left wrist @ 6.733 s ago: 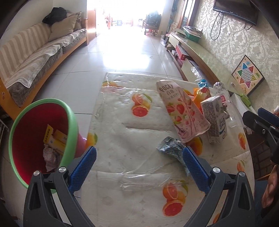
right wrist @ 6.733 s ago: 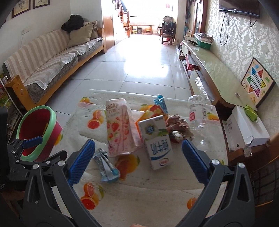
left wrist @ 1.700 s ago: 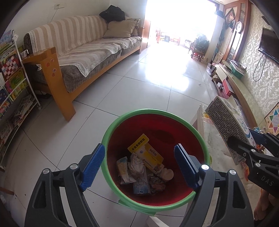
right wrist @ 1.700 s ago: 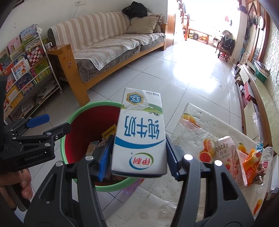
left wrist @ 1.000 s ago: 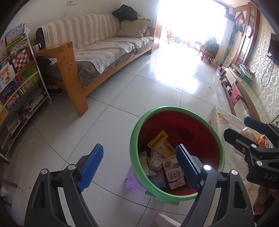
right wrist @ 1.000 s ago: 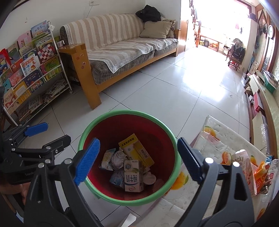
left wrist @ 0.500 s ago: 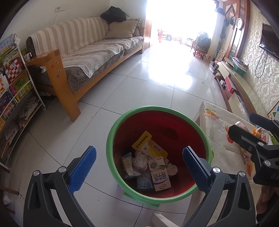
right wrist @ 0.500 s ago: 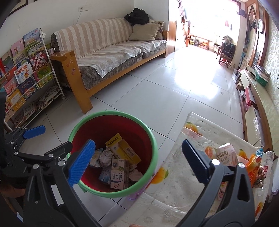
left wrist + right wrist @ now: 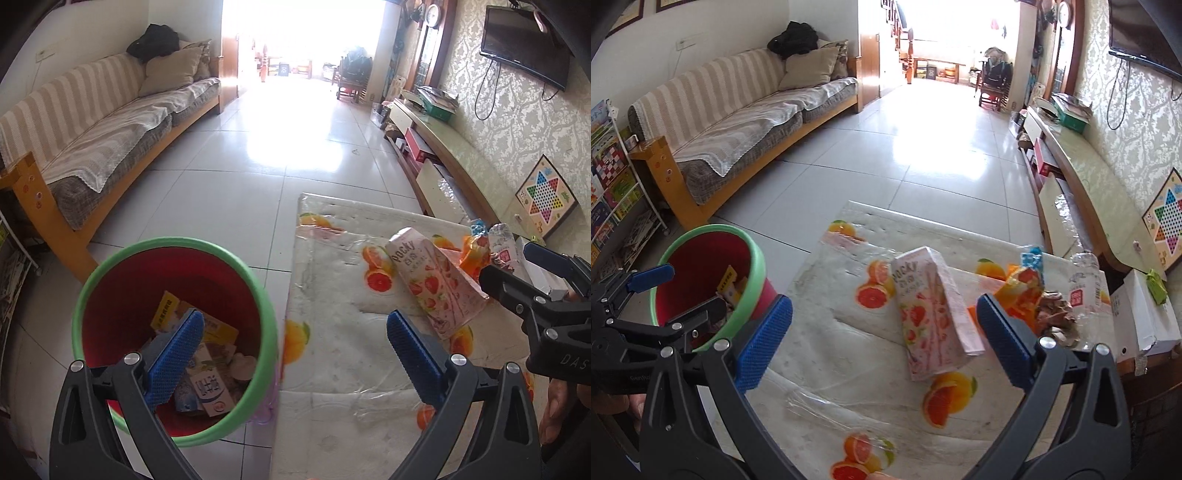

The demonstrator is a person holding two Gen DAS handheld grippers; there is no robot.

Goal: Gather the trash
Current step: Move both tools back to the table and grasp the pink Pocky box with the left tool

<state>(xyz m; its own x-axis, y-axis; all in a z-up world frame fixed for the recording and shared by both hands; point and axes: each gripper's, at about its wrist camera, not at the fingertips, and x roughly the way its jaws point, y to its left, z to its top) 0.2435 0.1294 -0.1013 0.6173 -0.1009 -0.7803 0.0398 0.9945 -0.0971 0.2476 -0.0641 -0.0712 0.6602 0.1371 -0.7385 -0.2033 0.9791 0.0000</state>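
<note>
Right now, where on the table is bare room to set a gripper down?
Free: the near cloth between the bin side edge and the Pocky box, and the far strip behind that box. Crowded: the right corner, where the orange snack bag, crumpled wrapper and plastic bottle bunch together.

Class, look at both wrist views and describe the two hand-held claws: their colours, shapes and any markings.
Both are alike. The left claw and the right claw each have two black, angular plastic arms with silver screw heads, ending in flat blue pads with a fine ribbed texture. Raised letters, partly readable as "DAS", mark the right claw's body in the left wrist view. No cables or sleeves are visible.
</note>
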